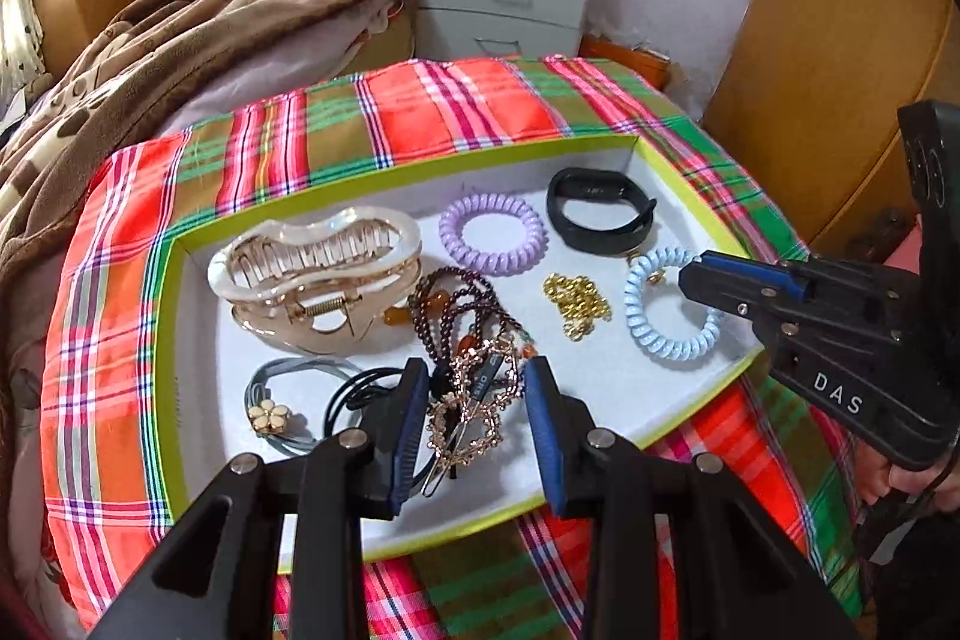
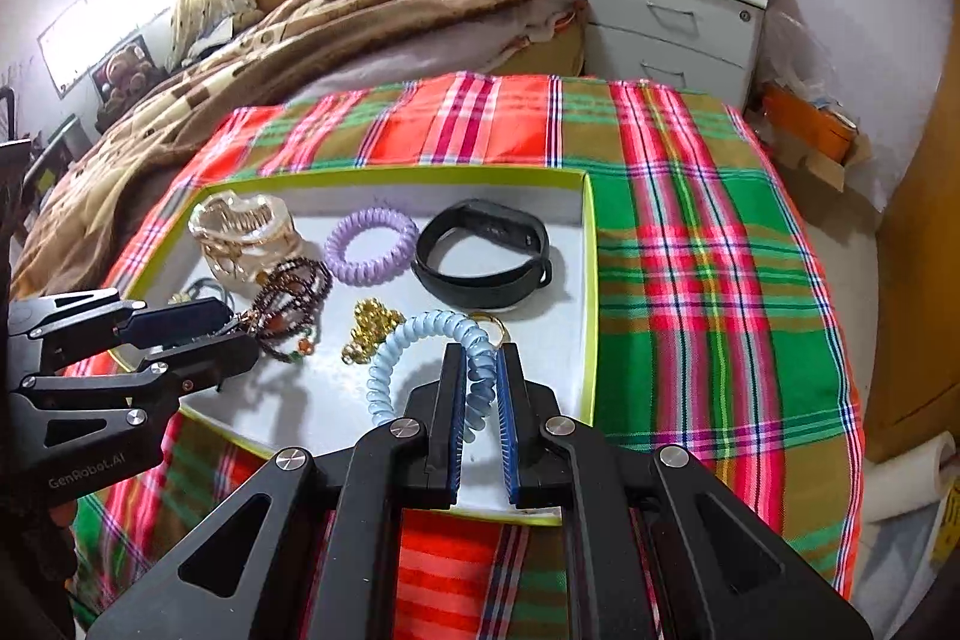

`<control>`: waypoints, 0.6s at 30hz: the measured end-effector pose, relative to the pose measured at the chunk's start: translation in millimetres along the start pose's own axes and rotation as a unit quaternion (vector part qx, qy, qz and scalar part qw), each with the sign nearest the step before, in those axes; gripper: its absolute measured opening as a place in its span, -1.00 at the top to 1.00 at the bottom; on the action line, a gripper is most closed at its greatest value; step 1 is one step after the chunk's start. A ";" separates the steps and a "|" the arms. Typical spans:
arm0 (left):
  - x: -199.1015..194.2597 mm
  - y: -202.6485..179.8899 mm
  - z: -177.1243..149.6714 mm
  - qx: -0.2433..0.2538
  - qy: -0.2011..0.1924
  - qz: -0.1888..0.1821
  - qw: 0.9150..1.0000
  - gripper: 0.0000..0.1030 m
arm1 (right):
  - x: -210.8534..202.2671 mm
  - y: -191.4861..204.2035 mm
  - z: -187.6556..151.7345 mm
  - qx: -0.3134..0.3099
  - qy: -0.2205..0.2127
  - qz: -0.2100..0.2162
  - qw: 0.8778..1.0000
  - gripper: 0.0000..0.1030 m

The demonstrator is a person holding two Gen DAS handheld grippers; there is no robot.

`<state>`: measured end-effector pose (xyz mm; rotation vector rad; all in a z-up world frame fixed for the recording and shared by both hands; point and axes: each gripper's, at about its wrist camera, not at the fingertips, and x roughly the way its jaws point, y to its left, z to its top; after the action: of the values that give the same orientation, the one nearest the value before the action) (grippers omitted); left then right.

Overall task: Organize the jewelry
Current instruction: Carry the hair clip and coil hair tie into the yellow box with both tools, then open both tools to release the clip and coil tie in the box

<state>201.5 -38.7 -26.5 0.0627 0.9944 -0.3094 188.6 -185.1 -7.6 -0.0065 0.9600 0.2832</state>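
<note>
A white tray with a lime rim [image 1: 171, 340] [image 2: 589, 280] lies on a plaid cloth. In it are a clear claw clip [image 1: 312, 268] [image 2: 240, 232], a purple coil tie [image 1: 492, 235] [image 2: 372, 245], a black wristband [image 1: 600, 217] [image 2: 480, 253], a gold chain [image 1: 576, 301] [image 2: 372, 322], dark beads [image 1: 462, 307] [image 2: 294, 298] and a light blue coil tie [image 1: 666, 304] [image 2: 420, 334]. My right gripper [image 2: 481, 370] [image 1: 690, 274] is shut on the blue coil tie. My left gripper [image 1: 477, 388] [image 2: 234, 325] is open around a rose-gold star hair clip [image 1: 471, 406].
A grey cord tie with a cream flower [image 1: 273, 415] and a black elastic [image 1: 354, 391] lie at the tray's near left. A brown blanket [image 1: 180, 40] is heaped behind on the left. A grey drawer cabinet [image 1: 504, 10] [image 2: 672, 22] stands behind the table.
</note>
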 end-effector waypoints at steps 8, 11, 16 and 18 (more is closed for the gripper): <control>1.4 -2.2 -2.0 0.002 -0.002 0.006 1.000 0.32 | 7.8 3.8 -3.2 -0.018 0.015 -0.013 1.000 0.80; 2.3 -2.5 -3.1 -0.002 0.000 0.008 1.000 0.32 | 8.8 6.0 -4.7 -0.026 0.019 -0.018 0.999 0.78; 5.7 -2.6 -4.3 -0.005 0.009 0.012 1.000 0.32 | 6.4 6.0 -5.0 -0.024 0.014 -0.019 0.999 0.72; 5.5 -2.6 -5.6 -0.008 0.010 0.011 1.000 0.32 | 4.2 6.8 -4.2 -0.025 0.011 -0.022 0.999 0.69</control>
<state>199.0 -41.4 -33.9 0.0629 1.0145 -0.2806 185.7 -178.1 -12.6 -0.0764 0.9726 0.2666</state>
